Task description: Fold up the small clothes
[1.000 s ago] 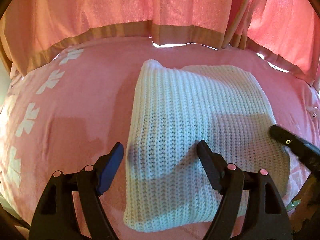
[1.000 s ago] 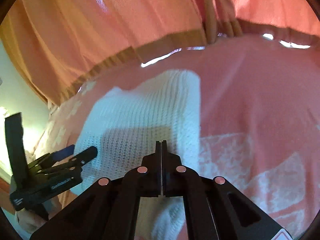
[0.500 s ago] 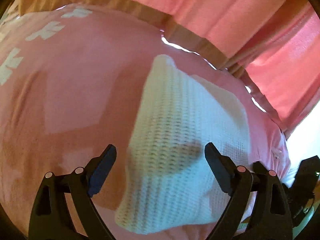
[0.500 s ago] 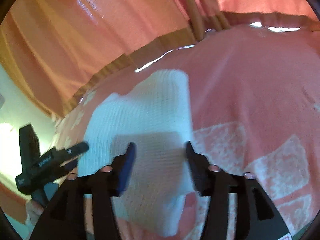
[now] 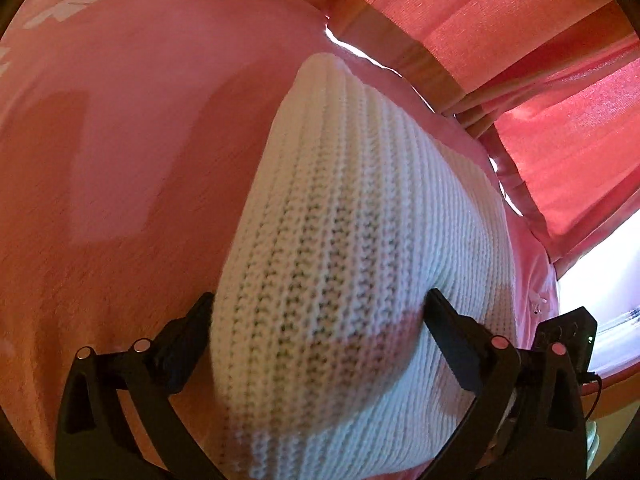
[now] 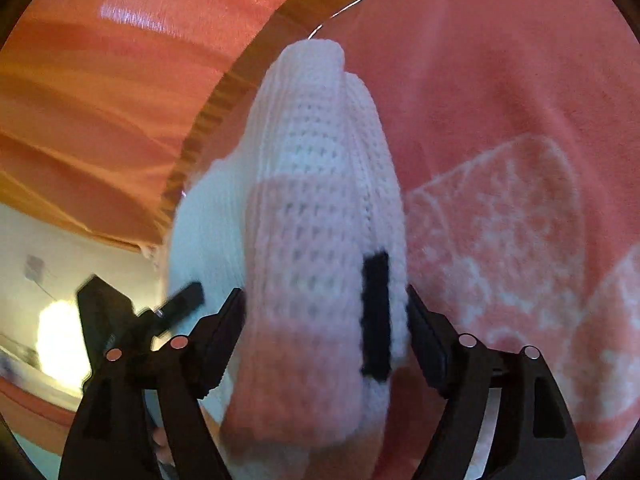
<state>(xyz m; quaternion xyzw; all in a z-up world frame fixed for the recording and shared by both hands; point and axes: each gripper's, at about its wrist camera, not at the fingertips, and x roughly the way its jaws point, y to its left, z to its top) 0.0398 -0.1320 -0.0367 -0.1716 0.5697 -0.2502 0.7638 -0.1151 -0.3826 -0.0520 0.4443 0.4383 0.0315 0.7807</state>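
A folded white knit garment (image 5: pixel 352 240) lies on the pink bedspread (image 5: pixel 120 120). My left gripper (image 5: pixel 320 312) is open, its fingers straddling the near end of the garment. In the right wrist view the same garment (image 6: pixel 316 184) fills the middle, with a black patch (image 6: pixel 376 312) on it. My right gripper (image 6: pixel 326 308) is open, one finger on each side of the garment's near end. The left gripper (image 6: pixel 160 312) shows blurred at the left of that view.
Pink-orange curtains (image 5: pixel 500 20) with a tan hem hang behind the bed. The bedspread has white patterns (image 6: pixel 500 232) at the right. A bright window area (image 5: pixel 608 264) lies at the far right edge.
My right gripper has opened from shut. Both grippers have moved forward and down onto the garment's near end, so it now sits between their fingers.
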